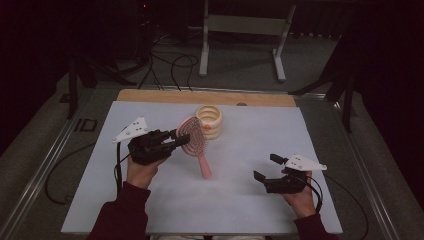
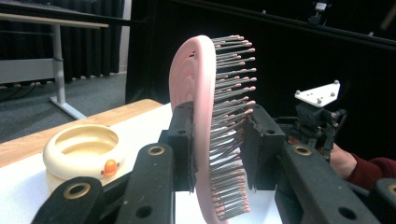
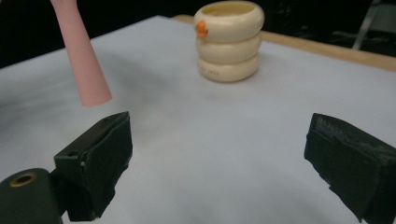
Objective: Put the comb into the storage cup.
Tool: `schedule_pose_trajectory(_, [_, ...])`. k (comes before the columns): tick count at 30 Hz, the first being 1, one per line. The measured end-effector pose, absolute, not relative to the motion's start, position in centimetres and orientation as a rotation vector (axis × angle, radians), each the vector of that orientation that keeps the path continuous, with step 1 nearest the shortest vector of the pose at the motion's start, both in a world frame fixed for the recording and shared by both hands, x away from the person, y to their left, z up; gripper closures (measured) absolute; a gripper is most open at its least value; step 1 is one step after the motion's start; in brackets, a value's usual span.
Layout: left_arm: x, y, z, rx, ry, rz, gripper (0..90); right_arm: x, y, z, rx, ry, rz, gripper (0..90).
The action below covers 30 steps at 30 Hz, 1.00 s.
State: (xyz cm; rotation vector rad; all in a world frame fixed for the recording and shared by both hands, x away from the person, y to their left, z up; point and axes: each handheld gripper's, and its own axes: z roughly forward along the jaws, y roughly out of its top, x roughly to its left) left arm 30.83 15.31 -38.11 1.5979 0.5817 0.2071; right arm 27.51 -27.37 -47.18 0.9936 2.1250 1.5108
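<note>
A pink hairbrush (image 1: 192, 134) hangs above the white mat, head up and handle (image 1: 205, 167) slanting down toward the mat. My left gripper (image 1: 181, 139) is shut on the brush head. In the left gripper view the two black jaws clamp the pink head (image 2: 198, 93) from the back and across its bristles (image 2: 231, 140). My right gripper (image 1: 266, 167) is at the front right, low over the mat, open with nothing between its pads (image 3: 105, 154). In the right gripper view the brush handle tip (image 3: 84, 70) hangs ahead to the left.
A cream ring-stacked cup (image 1: 209, 121) with an orange spot stands at the back middle of the white mat (image 1: 150, 200), just behind the brush. A wooden strip (image 1: 150, 96) edges the far side. Cables and a table frame lie on the floor beyond.
</note>
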Motion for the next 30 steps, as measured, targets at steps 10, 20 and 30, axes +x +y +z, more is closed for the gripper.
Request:
schedule_pose_trajectory(10, [31.3, 15.7, -37.3, 1.595, 0.585, 0.225, 68.1, 26.8, -27.7, -47.9, 0.994, 2.061, 1.478, 7.8])
schedule_pose_trajectory(20, [31.8, 15.8, -36.7, 1.602, 0.583, 0.233, 68.1, 26.4, -28.1, -48.4, 1.007, 2.012, 1.488, 7.9])
schedule_pose_trajectory(30, [32.5, 15.6, -36.4, 1.609, 0.589, 0.243, 68.2, 26.3, -28.2, -48.7, 1.005, 2.015, 1.463, 7.9])
